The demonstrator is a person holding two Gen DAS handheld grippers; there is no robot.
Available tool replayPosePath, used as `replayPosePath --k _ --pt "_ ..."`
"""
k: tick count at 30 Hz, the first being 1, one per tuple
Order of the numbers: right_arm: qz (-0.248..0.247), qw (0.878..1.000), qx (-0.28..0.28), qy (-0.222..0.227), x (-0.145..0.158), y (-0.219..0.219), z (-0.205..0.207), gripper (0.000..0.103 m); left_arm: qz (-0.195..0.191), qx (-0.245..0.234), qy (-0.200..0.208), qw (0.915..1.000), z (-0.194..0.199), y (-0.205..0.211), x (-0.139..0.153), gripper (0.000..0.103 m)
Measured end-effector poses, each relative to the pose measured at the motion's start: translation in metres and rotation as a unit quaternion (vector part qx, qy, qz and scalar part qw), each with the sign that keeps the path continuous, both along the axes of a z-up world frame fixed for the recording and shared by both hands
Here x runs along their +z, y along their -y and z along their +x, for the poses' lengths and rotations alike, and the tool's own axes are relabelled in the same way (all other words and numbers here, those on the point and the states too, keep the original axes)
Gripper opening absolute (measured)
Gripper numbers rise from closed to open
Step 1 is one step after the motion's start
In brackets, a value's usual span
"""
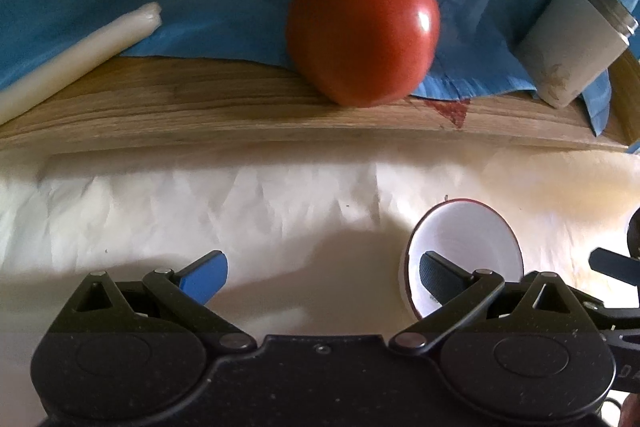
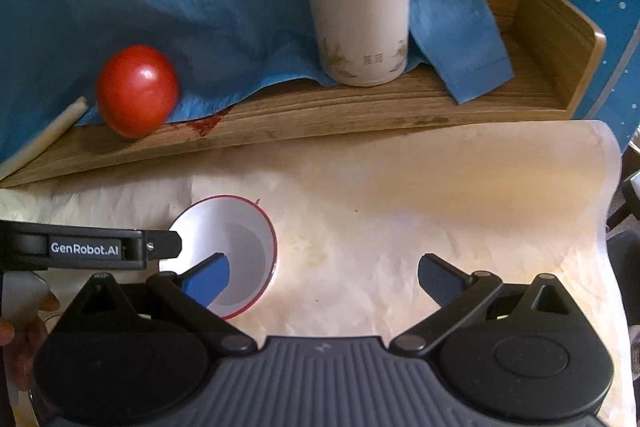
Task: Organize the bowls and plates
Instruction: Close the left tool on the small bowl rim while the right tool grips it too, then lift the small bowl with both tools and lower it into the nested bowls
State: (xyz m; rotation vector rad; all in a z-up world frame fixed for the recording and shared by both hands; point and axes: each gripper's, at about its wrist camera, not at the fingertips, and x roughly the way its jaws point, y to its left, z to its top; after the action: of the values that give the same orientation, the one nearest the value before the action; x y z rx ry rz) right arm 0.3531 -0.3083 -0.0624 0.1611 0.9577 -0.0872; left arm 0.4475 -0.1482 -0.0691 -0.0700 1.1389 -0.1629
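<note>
A small white bowl with a red rim [image 1: 472,247] stands on the white paper, low right in the left wrist view. My left gripper [image 1: 320,277] is open, and its right black finger [image 1: 434,273] reaches over the bowl. In the right wrist view the bowl [image 2: 236,239] is at the lower left. My right gripper [image 2: 324,279] is open and empty, and its left blue finger [image 2: 210,279] sits over the bowl. The left gripper's body [image 2: 88,249] enters from the left beside the bowl's rim.
A wooden tray [image 2: 360,115] lies behind the paper, half covered by a blue cloth [image 2: 180,7]. On it are a red tomato [image 2: 138,91], a cream steel-topped mug [image 2: 360,11] and a white candle [image 1: 76,59]. The white paper sheet [image 2: 440,187] ends at the right.
</note>
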Motion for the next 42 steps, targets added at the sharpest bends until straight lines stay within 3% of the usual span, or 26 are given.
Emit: replayPosePath --k 4,8,12,13,14,19,27,30,34,42 --pt "0.008 1.000 0.011 -0.014 -0.007 -0.003 0.005 0.084 0.002 -0.015 0.002 0.9999 -0.002 0.002 0.002 0.097" --pt "0.021 0.999 0.017 -0.032 -0.014 -0.005 0.010 0.071 -0.014 -0.022 -0.003 0.9997 -0.003 0.000 0.001 0.085" --pt "0.039 0.998 0.024 -0.034 -0.016 -0.005 0.011 0.050 -0.029 -0.025 -0.003 0.9993 -0.006 -0.002 0.002 0.066" --pt "0.042 0.998 0.026 -0.033 -0.016 -0.006 0.011 0.045 -0.034 -0.026 -0.004 0.9991 -0.006 -0.002 0.003 0.057" --pt "0.046 0.998 0.030 -0.032 -0.017 -0.006 0.011 0.042 -0.043 -0.028 -0.005 0.9987 -0.006 -0.002 0.003 0.049" --pt "0.068 0.996 0.035 -0.035 -0.018 -0.007 0.014 0.027 -0.082 -0.034 -0.013 0.9960 -0.009 -0.002 0.003 0.031" --pt "0.124 0.991 0.019 -0.047 -0.023 0.003 0.024 0.018 -0.126 -0.032 -0.032 0.9911 -0.015 -0.004 -0.006 0.026" --pt "0.135 0.989 0.011 -0.051 -0.026 0.005 0.024 0.015 -0.133 -0.031 -0.036 0.9900 -0.013 -0.005 -0.007 0.018" --pt "0.152 0.987 -0.006 -0.051 -0.029 0.009 0.020 0.013 -0.131 -0.027 -0.038 0.9903 -0.012 -0.005 -0.006 0.011" --pt "0.167 0.985 -0.020 -0.026 -0.012 0.015 0.003 0.011 -0.133 -0.033 -0.016 0.9905 -0.017 0.005 0.015 0.011"
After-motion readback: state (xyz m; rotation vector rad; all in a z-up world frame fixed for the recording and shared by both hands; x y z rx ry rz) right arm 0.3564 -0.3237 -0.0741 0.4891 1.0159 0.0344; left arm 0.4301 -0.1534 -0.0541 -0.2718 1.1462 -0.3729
